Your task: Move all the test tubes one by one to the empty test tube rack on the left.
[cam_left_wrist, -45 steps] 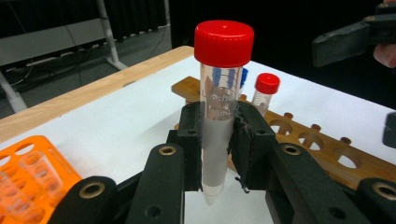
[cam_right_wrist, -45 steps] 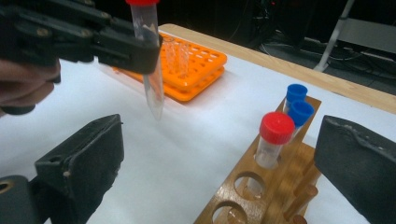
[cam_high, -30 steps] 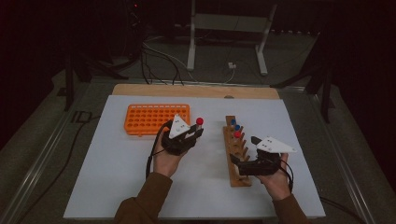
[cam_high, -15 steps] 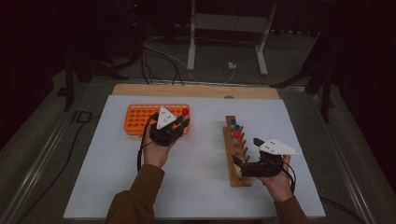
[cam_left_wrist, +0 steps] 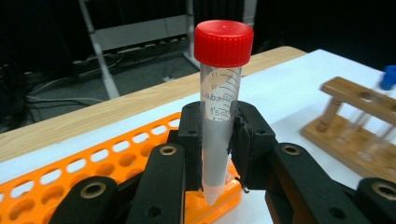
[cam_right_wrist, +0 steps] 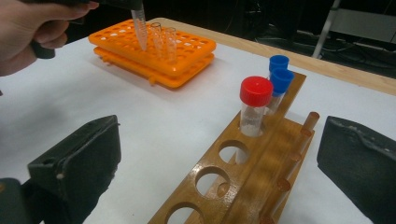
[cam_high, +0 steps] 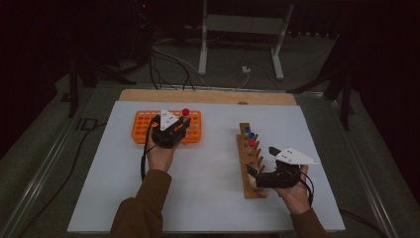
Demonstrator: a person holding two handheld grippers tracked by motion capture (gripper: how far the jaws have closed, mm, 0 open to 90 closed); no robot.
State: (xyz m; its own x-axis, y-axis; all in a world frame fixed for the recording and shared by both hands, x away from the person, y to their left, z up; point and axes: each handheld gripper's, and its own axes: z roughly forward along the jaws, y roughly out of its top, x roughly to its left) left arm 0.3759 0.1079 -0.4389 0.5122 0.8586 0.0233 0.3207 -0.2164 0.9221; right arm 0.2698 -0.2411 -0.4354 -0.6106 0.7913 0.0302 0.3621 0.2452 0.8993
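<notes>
My left gripper [cam_high: 179, 123] is shut on a clear tube with a red cap [cam_left_wrist: 219, 116], held upright. The tube's pointed tip hangs just above the right end of the orange rack [cam_left_wrist: 93, 163]. From the right gripper view, that tip [cam_right_wrist: 140, 30] hovers beside two uncapped tubes [cam_right_wrist: 161, 39] standing in the orange rack [cam_right_wrist: 187, 56]. My right gripper [cam_right_wrist: 219, 163] is open, with one jaw on each side of the wooden rack's [cam_right_wrist: 252, 177] near end and touching nothing. A red-capped tube [cam_right_wrist: 254, 105] and two blue-capped tubes [cam_right_wrist: 280, 77] stand in the wooden rack.
Both racks rest on a white mat [cam_high: 208, 198] over a wooden table [cam_high: 208, 95]. The wooden rack [cam_high: 247, 163] has several empty holes at its near end. Metal stand legs and cables [cam_high: 237, 59] lie on the floor beyond the table.
My left gripper has carried the red-capped tube leftward, from the middle of the mat to over the orange rack. The right gripper has stayed at the wooden rack.
</notes>
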